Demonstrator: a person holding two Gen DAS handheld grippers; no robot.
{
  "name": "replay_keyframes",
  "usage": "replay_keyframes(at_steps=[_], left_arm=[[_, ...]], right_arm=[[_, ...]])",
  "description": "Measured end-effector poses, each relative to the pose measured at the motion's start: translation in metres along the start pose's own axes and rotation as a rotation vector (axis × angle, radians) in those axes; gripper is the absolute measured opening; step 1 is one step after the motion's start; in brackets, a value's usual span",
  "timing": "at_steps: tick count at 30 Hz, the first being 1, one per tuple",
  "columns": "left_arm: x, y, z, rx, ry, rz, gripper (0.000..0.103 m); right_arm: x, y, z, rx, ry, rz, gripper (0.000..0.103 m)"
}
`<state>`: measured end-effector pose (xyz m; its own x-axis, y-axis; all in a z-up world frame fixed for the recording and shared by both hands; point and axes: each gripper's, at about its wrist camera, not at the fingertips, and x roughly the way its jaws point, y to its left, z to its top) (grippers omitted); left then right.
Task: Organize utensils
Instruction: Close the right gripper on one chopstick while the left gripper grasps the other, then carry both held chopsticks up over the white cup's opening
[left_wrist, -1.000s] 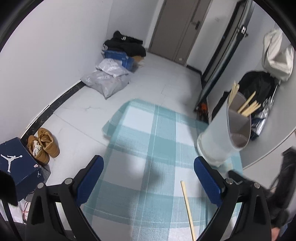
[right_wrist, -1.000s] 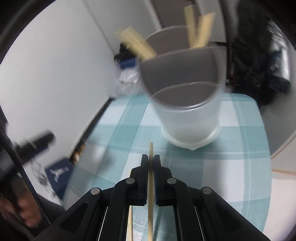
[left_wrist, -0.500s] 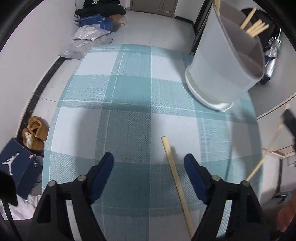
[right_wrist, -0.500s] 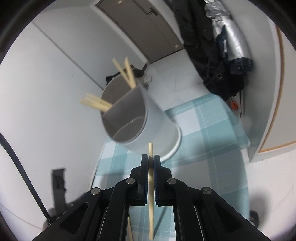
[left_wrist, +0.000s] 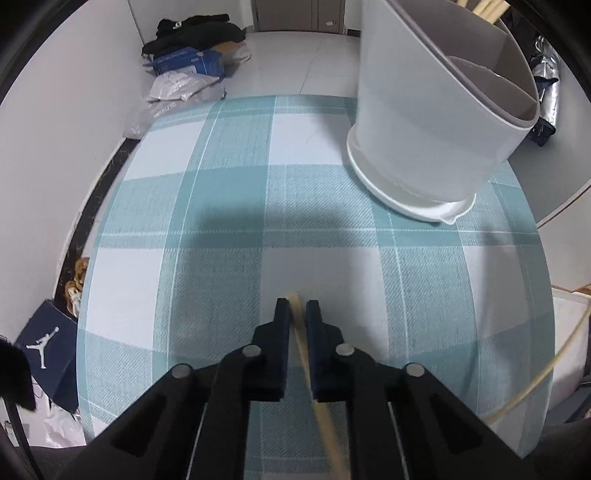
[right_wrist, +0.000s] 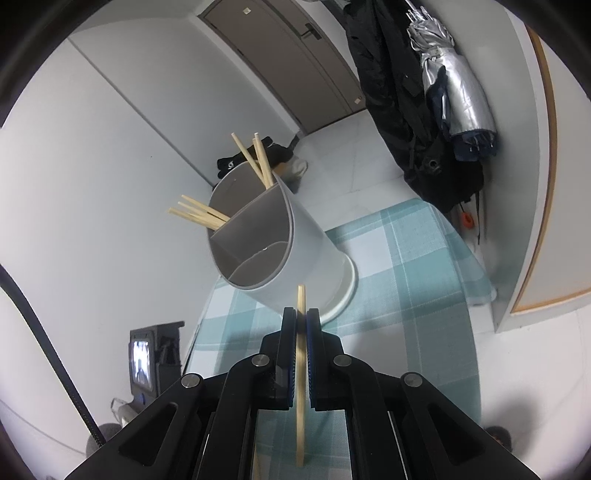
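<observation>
A teal-and-white checked tablecloth (left_wrist: 221, 206) covers the table, giving a flat bed for picking up loose sticks. At its far right stands the white utensil holder (left_wrist: 417, 122), split inside by grey dividers so that each sort of utensil gets its own compartment; several wooden chopsticks (right_wrist: 201, 216) already lean out of the rear compartments, while the nearer ones look empty. The left gripper (left_wrist: 294, 314) points steeply down at the cloth, jaws pressed together on a chopstick (left_wrist: 295, 306) near its tip, probably to lift it off the table. The right gripper (right_wrist: 301, 323) is raised and aimed toward the holder, pinching a second chopstick (right_wrist: 301, 369) upright, which looks ready for dropping in.
</observation>
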<state>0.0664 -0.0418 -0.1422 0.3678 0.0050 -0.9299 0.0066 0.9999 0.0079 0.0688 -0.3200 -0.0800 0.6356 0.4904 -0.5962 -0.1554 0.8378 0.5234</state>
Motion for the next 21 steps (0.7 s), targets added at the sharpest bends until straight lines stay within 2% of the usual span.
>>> replay_keyframes(at_steps=[3, 7, 11, 16, 19, 21], left_arm=[[-0.001, 0.003, 0.004, -0.027, -0.001, -0.021, 0.003], [-0.016, 0.012, 0.006, -0.066, -0.058, -0.057, 0.003], [-0.042, 0.019, 0.009, -0.076, -0.159, -0.106, 0.003], [-0.092, 0.017, 0.001, -0.102, -0.297, -0.202, 0.003], [-0.117, 0.008, -0.002, -0.077, -0.374, -0.216, 0.003], [-0.123, 0.003, 0.004, -0.059, -0.393, -0.237, 0.003]], right_arm=[[0.0, 0.0, 0.001, -0.004, 0.003, -0.006, 0.004], [-0.006, 0.003, 0.001, -0.023, -0.019, -0.037, 0.004], [-0.014, 0.009, -0.002, -0.057, -0.051, -0.043, 0.004], [-0.023, 0.024, -0.008, -0.118, -0.087, -0.044, 0.004], [-0.027, 0.035, -0.012, -0.16, -0.098, -0.053, 0.004], [-0.03, 0.043, -0.016, -0.186, -0.105, -0.056, 0.004]])
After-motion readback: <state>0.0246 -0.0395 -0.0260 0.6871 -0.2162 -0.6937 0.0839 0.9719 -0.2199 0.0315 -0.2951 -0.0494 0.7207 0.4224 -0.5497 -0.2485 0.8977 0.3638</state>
